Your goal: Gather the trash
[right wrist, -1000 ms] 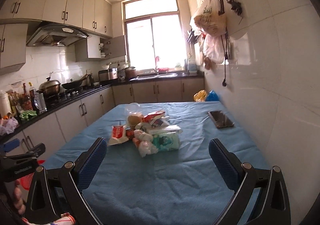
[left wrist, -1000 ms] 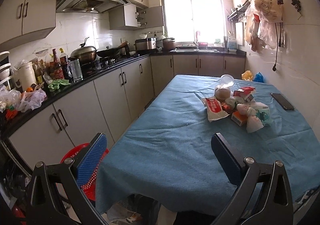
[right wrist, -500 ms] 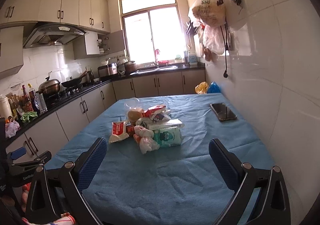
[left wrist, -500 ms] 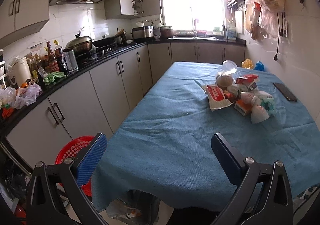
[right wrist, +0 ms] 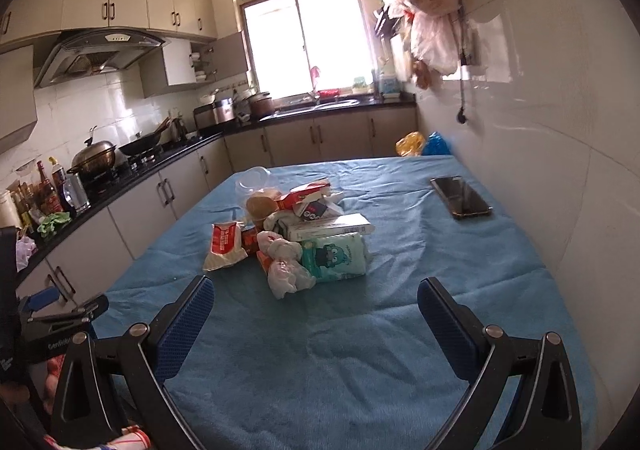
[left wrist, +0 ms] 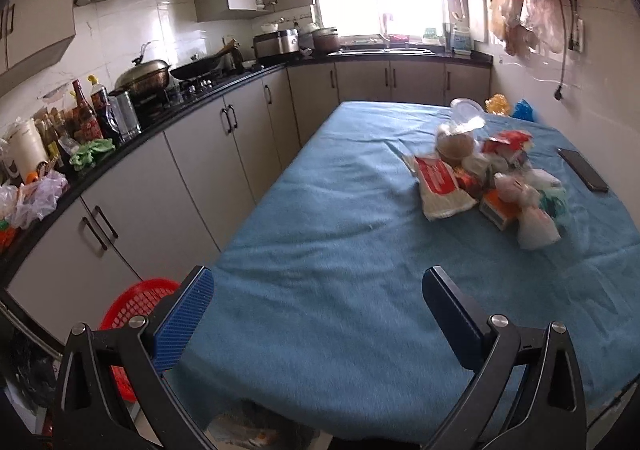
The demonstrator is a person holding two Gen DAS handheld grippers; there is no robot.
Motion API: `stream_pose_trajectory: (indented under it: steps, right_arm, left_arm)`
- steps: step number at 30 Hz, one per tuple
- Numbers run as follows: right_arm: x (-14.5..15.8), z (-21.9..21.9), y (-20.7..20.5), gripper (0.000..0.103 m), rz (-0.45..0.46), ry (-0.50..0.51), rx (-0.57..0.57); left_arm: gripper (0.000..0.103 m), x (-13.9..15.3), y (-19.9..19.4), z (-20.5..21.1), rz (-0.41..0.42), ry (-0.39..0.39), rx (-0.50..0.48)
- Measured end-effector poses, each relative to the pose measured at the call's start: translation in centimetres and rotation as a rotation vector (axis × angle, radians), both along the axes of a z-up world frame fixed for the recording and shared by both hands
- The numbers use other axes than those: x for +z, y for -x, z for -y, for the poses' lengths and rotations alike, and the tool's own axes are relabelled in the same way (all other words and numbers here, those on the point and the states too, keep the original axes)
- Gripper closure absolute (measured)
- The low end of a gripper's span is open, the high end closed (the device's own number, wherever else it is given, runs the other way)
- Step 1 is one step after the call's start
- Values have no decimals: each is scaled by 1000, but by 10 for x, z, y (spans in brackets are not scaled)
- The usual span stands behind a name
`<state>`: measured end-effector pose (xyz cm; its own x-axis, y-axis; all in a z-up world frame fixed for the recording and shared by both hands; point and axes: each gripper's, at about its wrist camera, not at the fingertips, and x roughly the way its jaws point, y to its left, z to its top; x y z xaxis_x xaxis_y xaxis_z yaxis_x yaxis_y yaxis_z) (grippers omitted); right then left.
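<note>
A heap of trash (right wrist: 296, 234) lies mid-table on the blue cloth (right wrist: 360, 350): a red-and-white wrapper (right wrist: 224, 244), a knotted white plastic bag (right wrist: 286, 270), a green tissue pack (right wrist: 334, 256), a white box (right wrist: 332, 226) and a clear cup with a brown bun (right wrist: 260, 198). The same heap (left wrist: 492, 178) sits at the right in the left wrist view. My left gripper (left wrist: 318, 314) is open above the table's near edge, well short of the heap. My right gripper (right wrist: 316, 320) is open and empty, just before the plastic bag.
A black phone (right wrist: 460, 196) lies on the cloth near the tiled wall. A red basket (left wrist: 128, 314) stands on the floor left of the table. Cabinets and a cluttered counter (left wrist: 120, 138) run along the left. Plastic bags (right wrist: 428, 10) hang on the right wall.
Both grippers have moved forward over the table toward the heap, which now looks larger and closer. Both stayed open.
</note>
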<state>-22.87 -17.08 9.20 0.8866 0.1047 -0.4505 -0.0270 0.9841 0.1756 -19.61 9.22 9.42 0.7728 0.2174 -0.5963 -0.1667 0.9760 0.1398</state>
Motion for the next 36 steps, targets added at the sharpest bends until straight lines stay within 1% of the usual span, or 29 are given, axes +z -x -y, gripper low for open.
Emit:
stream_pose_trajectory:
  steps: [2, 5, 9, 10, 11, 12, 13, 15, 17, 19, 21, 25, 26, 28, 29, 30, 32, 33, 34, 35, 36]
  right_arm:
    - [-2, 1, -14, 0, -17, -4, 33]
    - [-8, 2, -32, 3, -56, -7, 79]
    - [-18, -1, -55, 16, -101, -17, 137]
    - [-22, -1, -63, 20, -121, -26, 156]
    - [-27, -2, -72, 22, -145, -45, 182]
    - [-33, -2, -80, 27, -169, -65, 203]
    - [-38, -2, -86, 33, -189, -81, 218]
    - [-47, -4, -99, 36, -232, -95, 234]
    - [-55, -6, -110, 39, -258, -103, 246]
    - [-61, -9, -120, 47, -286, -102, 255]
    - [-64, -12, -129, 48, -304, -102, 262]
    - [-66, -16, -144, 48, -315, -96, 260]
    - [-66, -16, -147, 48, -318, -95, 259]
    - [-69, -19, -155, 48, -328, -87, 256]
    - [-71, -21, -157, 48, -333, -84, 254]
    - [-73, -23, -161, 48, -337, -80, 255]
    - [-75, -27, -165, 48, -340, -70, 253]
    - [-75, -28, -165, 49, -340, -65, 253]
    - [-76, -30, -165, 52, -338, -58, 253]
    - [-76, -33, -166, 53, -335, -44, 250]
    - [-76, -35, -166, 58, -333, -36, 248]
  left_arm:
    - [0, 3, -9, -3, -12, 1, 5]
    - [0, 5, -28, -2, -44, 27, -31]
    - [0, 1, -61, 6, -113, 93, -118]
    - [0, -1, -71, 9, -130, 108, -138]
    - [0, -3, -81, 12, -145, 124, -154]
    - [0, -6, -88, 14, -155, 138, -164]
    - [0, -10, -99, 15, -169, 159, -174]
    - [2, -16, -117, 17, -201, 202, -183]
    - [5, -25, -135, 17, -232, 269, -201]
    - [6, -36, -153, 16, -270, 353, -199]
    - [7, -44, -167, 14, -285, 418, -198]
    - [8, -60, -190, 11, -307, 497, -180]
    - [10, -63, -193, 12, -312, 508, -181]
    - [19, -71, -203, 15, -331, 527, -186]
    - [22, -74, -206, 17, -329, 522, -187]
    - [23, -73, -207, 18, -314, 506, -188]
    - [23, -75, -211, 22, -319, 514, -204]
    - [25, -75, -213, 23, -312, 519, -204]
    - [29, -76, -213, 24, -309, 526, -208]
    - [45, -76, -214, 26, -312, 539, -221]
    - [75, -77, -214, 28, -323, 540, -228]
